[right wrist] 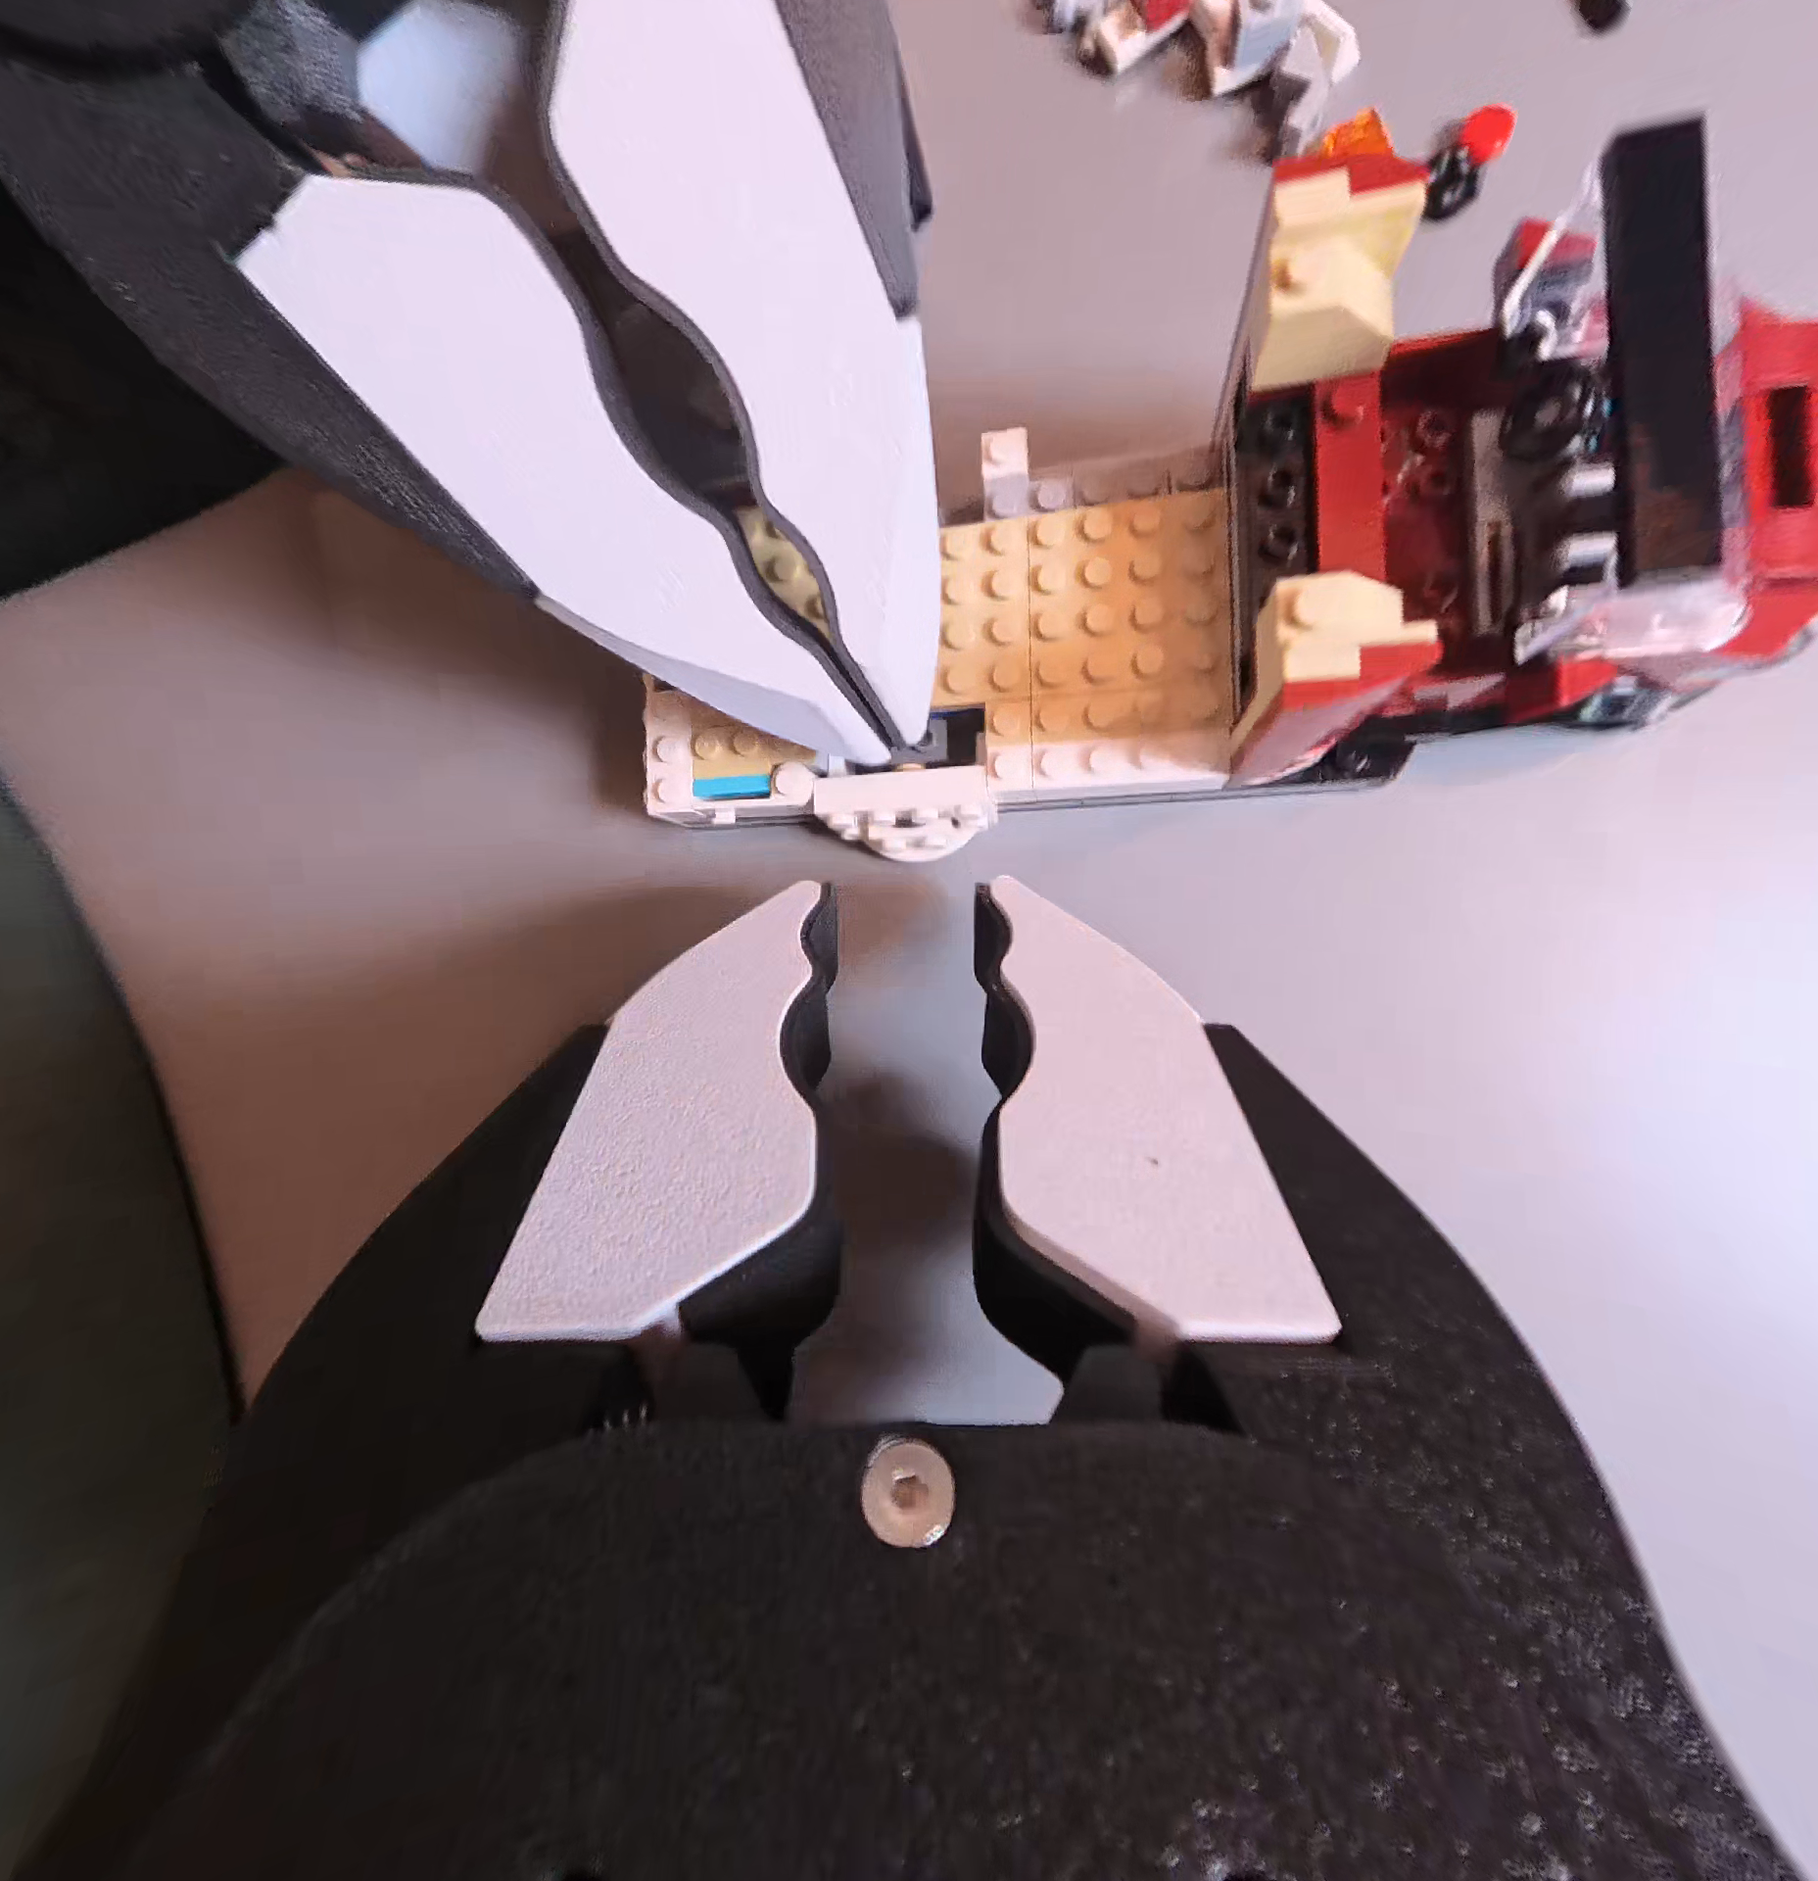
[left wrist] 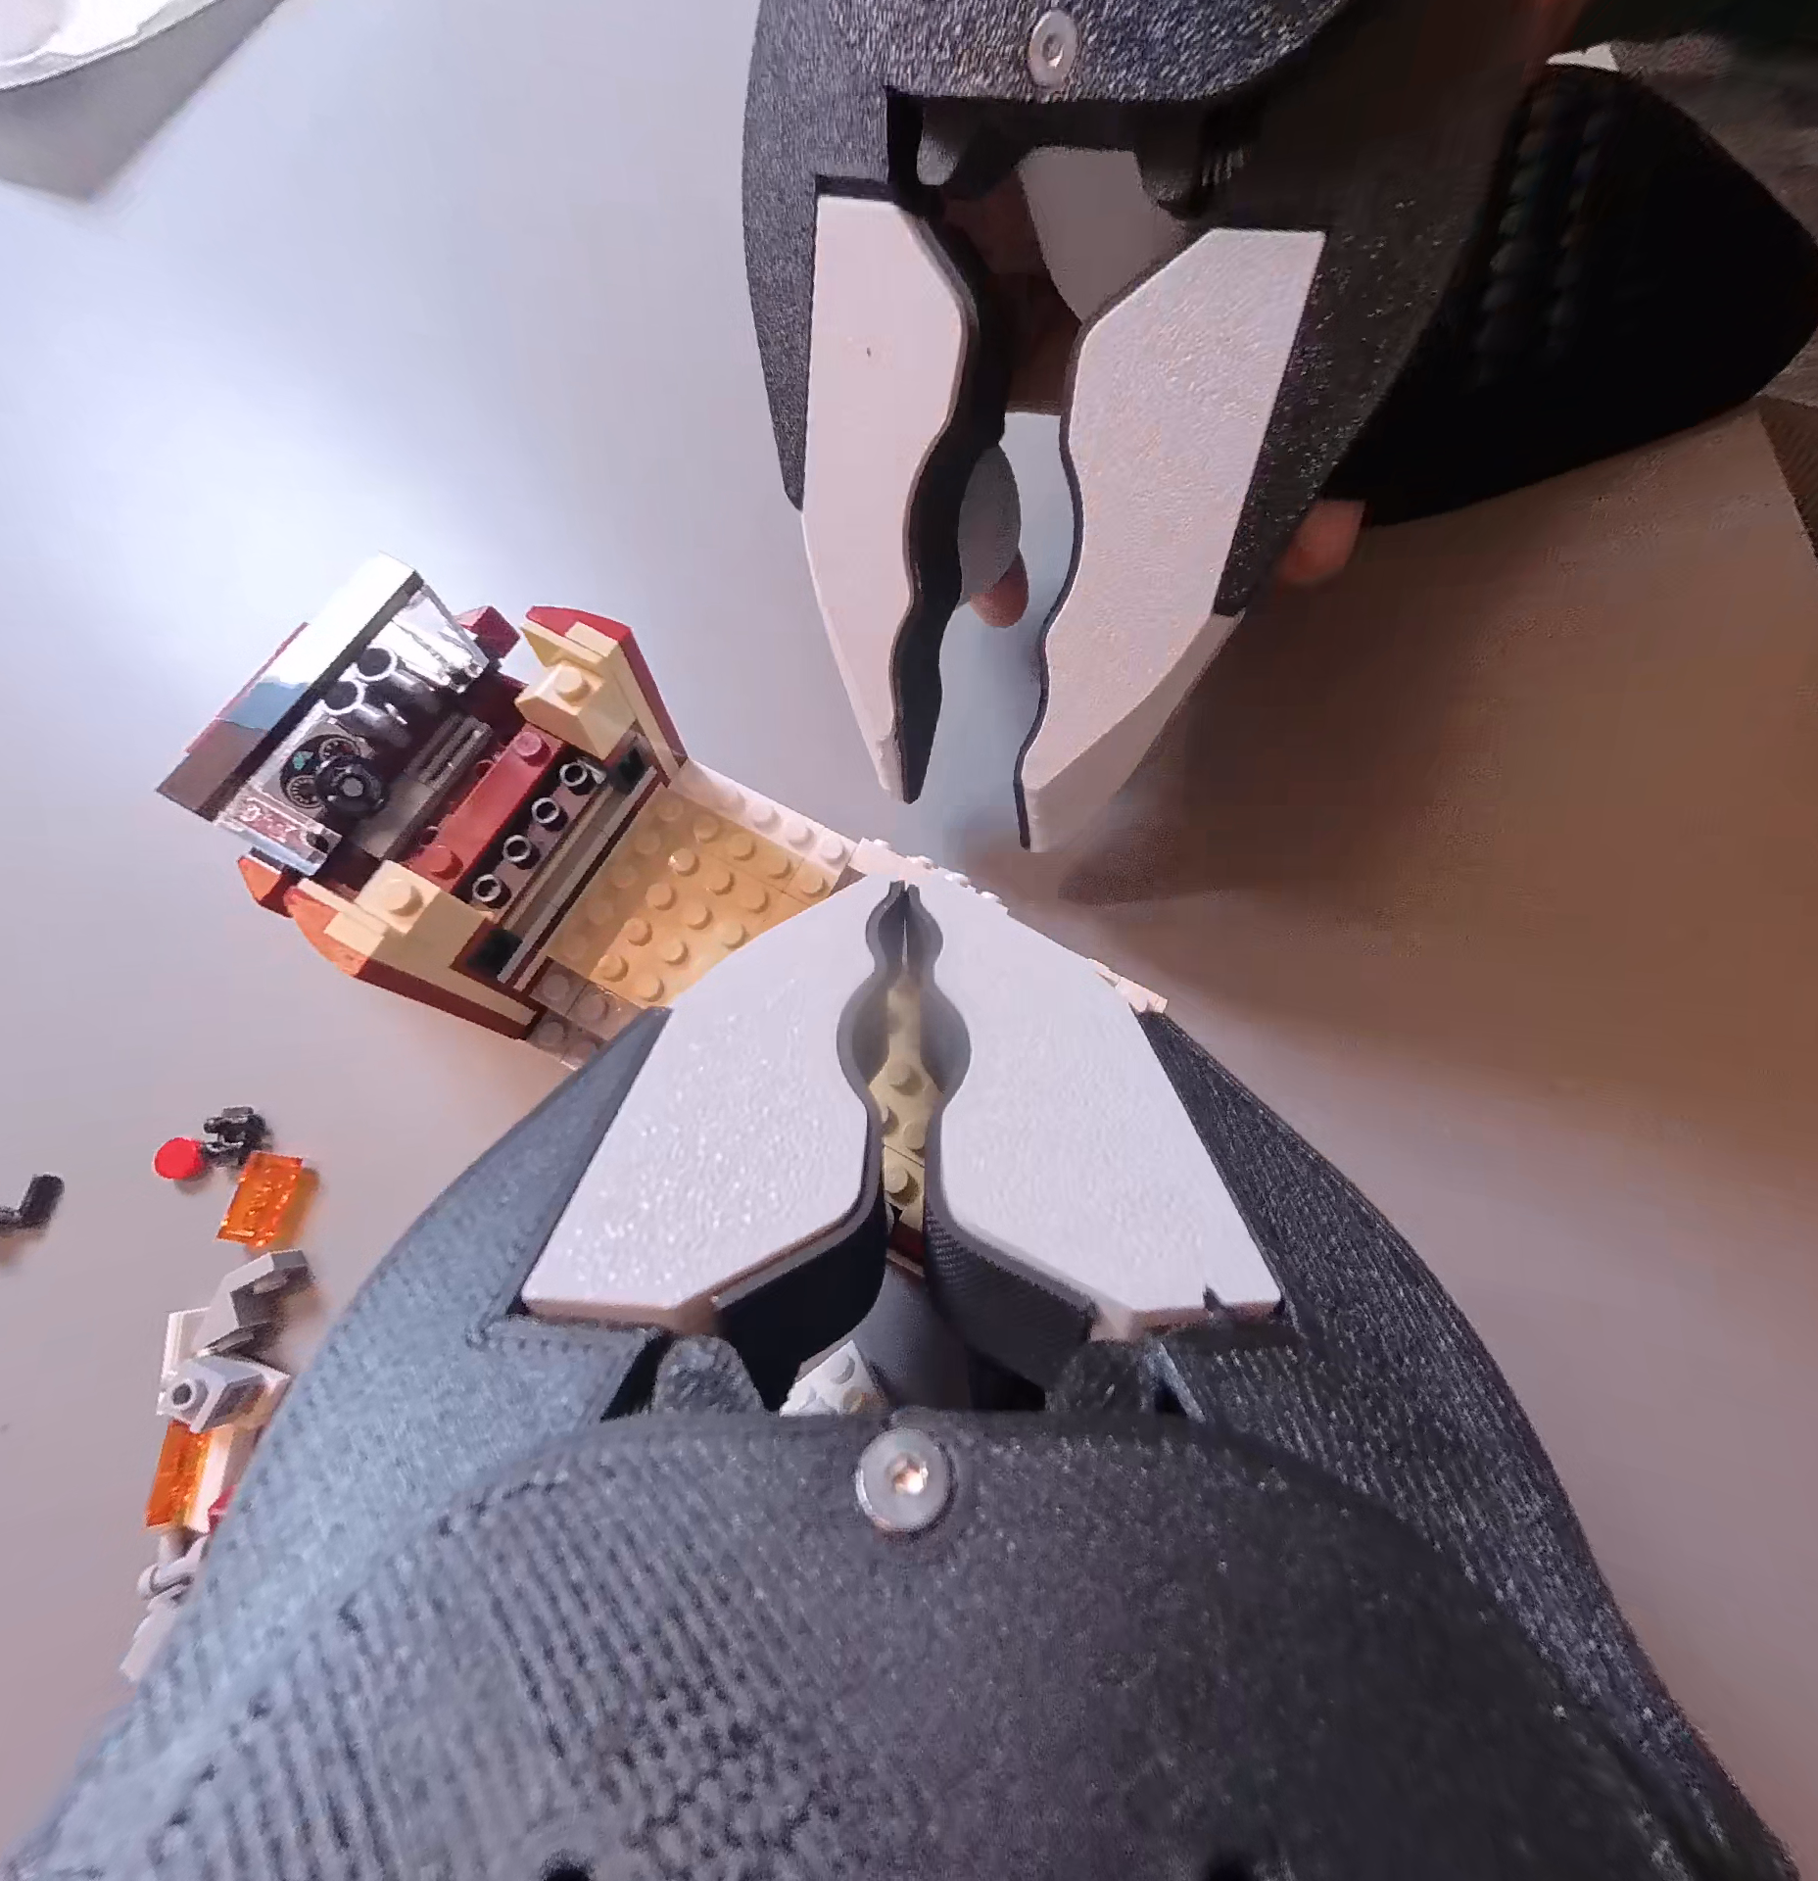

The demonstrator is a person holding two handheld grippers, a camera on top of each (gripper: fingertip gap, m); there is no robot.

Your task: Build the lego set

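Left gripper (right wrist: 890, 738) pressed together with its tips on the near white edge of the lego truck (right wrist: 1108, 611), right gripper (right wrist: 905, 901) apart and empty just short of it, truck resting on the grey table (right wrist: 1393, 1018), loose pieces (left wrist: 233, 1313) lying at left.

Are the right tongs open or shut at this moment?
Open. In the right wrist view the right tongs show bare grey table between the tips, with nothing held. They sit just short of the lego model.

Right hand-held gripper (right wrist: 905, 896) agape just before lego truck (right wrist: 1088, 621); left hand-held gripper (right wrist: 890, 735) pinched upon its rear.
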